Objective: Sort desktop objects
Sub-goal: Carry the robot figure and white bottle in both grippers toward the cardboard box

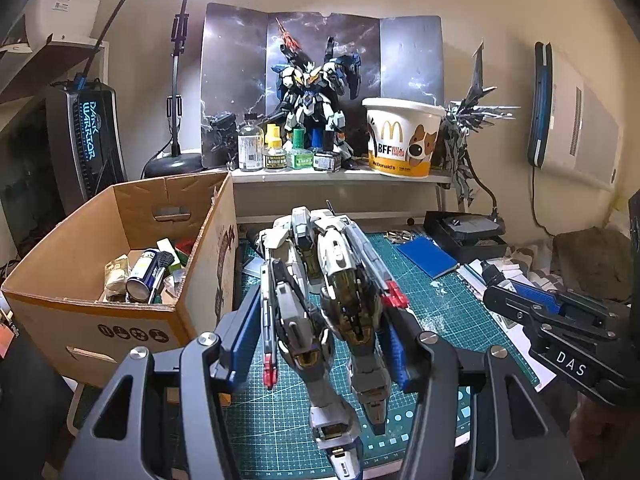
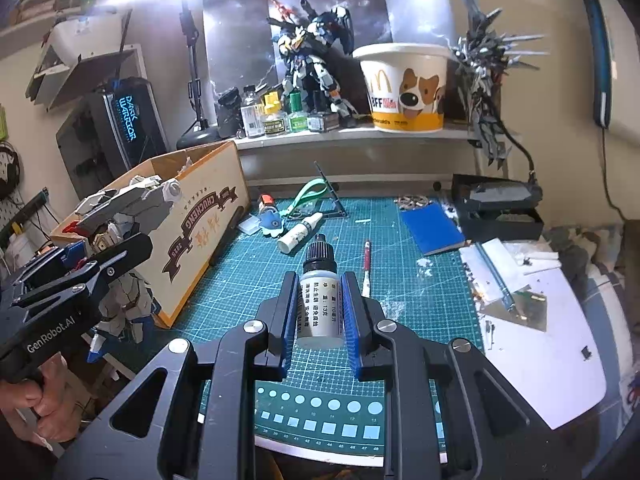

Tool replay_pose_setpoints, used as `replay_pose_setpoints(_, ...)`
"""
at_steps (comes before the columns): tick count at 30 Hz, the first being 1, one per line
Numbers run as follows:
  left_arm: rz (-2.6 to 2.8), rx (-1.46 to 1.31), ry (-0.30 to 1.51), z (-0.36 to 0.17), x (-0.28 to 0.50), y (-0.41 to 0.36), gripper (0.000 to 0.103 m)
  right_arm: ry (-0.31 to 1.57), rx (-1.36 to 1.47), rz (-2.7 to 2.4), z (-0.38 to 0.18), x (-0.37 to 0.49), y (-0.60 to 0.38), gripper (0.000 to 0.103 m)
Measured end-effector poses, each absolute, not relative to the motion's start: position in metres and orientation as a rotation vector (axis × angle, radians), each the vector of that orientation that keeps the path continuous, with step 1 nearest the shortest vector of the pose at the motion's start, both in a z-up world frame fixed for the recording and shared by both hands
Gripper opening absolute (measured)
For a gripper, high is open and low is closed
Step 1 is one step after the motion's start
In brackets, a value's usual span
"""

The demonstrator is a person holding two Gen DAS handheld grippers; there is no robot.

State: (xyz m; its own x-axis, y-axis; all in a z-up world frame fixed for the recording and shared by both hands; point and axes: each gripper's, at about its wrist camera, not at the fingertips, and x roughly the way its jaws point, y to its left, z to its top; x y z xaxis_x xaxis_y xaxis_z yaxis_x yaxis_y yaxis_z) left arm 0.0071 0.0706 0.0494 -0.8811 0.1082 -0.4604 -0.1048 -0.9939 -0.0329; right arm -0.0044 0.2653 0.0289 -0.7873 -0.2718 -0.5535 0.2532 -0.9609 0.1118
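- At far left, we note the cardboard box on the counter, open-topped and already holding cans and small items; we judge it the sorting destination.
- Just right of it, our left tool is closed around the legs of the robot model, which is lifted above the green cutting mat, torso pointing away from us.
- We advise carrying the model level over the box rim and lowering it gently: its thin projecting parts look fragile and could snag on the cardboard edge.
- At centre, loose items lie on the mat: a white tube, a green strap, a red-tipped pen.
- Further right, our right tool is clamped on the small dropper bottle, black cap forward, held clear of the mat.
- We recommend keeping the bottle's cap uppermost and moving one tool at a time so the two do not collide.
- At far right, a blue notebook awaits sorting.
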Motion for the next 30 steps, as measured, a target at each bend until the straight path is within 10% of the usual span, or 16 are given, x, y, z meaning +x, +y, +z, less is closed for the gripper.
replay_pose_setpoints(30, 3.062, -0.585, -0.017, 0.070, 0.028, 0.026, 0.053, 0.020, 0.749, -2.623, 0.051, -0.004, 0.215, 0.020)
